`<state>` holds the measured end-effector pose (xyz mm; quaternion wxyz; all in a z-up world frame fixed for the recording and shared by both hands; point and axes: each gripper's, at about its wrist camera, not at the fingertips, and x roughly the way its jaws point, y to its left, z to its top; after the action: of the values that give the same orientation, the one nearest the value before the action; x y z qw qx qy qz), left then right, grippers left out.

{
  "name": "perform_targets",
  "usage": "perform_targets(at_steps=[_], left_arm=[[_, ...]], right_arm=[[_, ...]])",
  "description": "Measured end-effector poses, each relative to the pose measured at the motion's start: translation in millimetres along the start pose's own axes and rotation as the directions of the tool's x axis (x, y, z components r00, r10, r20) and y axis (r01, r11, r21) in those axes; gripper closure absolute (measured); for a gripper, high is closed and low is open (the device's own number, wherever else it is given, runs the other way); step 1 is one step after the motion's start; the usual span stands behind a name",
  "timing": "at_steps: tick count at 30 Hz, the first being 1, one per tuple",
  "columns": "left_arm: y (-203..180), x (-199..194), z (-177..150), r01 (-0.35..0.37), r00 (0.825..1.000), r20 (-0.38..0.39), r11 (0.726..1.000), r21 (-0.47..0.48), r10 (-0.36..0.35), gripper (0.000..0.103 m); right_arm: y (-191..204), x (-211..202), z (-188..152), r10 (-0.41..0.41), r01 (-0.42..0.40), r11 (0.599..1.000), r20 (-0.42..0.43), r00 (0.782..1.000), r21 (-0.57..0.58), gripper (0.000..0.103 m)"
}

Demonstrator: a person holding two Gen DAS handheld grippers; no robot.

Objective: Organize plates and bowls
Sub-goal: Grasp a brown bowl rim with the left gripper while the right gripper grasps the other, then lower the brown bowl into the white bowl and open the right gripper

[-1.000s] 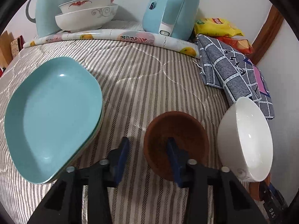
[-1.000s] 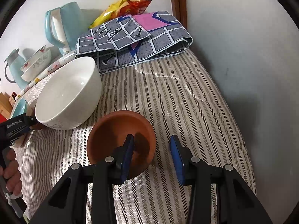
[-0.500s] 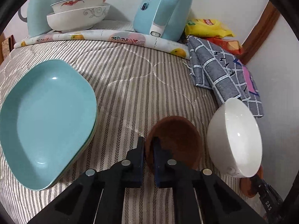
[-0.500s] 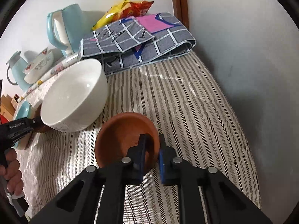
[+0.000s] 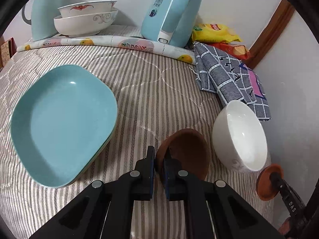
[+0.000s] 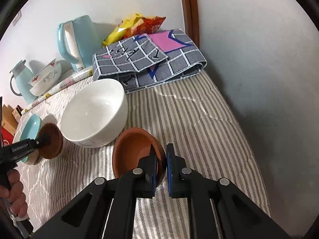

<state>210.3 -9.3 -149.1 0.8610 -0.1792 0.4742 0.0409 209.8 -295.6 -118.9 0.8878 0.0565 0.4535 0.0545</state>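
Observation:
My left gripper (image 5: 159, 159) is shut on the rim of a dark brown bowl (image 5: 189, 151), tilted and lifted off the striped cloth. My right gripper (image 6: 161, 159) is shut on the rim of a second, terracotta bowl (image 6: 133, 149), also tilted up. A white bowl (image 5: 241, 137) stands between them; it also shows in the right wrist view (image 6: 95, 111). Stacked teal plates (image 5: 61, 123) lie at the left. The right gripper's bowl shows in the left wrist view (image 5: 268, 181), and the left gripper's bowl in the right wrist view (image 6: 51, 141).
At the back stand two stacked patterned bowls (image 5: 85, 18), a teal jug (image 5: 42, 12) and a teal kettle (image 5: 171, 14) on a floral mat (image 5: 111, 42). A grey checked cloth (image 5: 229, 79) and snack bags (image 5: 215, 32) lie by the right wall.
Both grippers went from open around a bowl rim to shut on it. Each then tilted and lifted its brown bowl off the cloth.

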Motion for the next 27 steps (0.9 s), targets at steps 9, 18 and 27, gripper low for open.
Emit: perform_targets(at_steps=[9,18,27], left_arm=[[1.0,-35.4,3.2,0.039,0.998,0.05,0.999,0.005,-0.04,0.095],[5.0,-55.4,13.3,0.05,0.995,0.081,0.999,0.004,-0.05,0.095],[13.6,-65.3,31.3,0.043,0.993,0.11,0.999,-0.007,-0.042,0.095]], right_arm=[[14.0,-30.5,14.0,0.009,-0.008,1.0,0.066,0.998,-0.01,0.094],[29.7,-40.8,27.2,0.03,-0.029,0.999,0.097,0.995,-0.015,0.094],[45.6,-32.0,45.9,0.089,-0.087,0.996,0.096,0.991,-0.024,0.094]])
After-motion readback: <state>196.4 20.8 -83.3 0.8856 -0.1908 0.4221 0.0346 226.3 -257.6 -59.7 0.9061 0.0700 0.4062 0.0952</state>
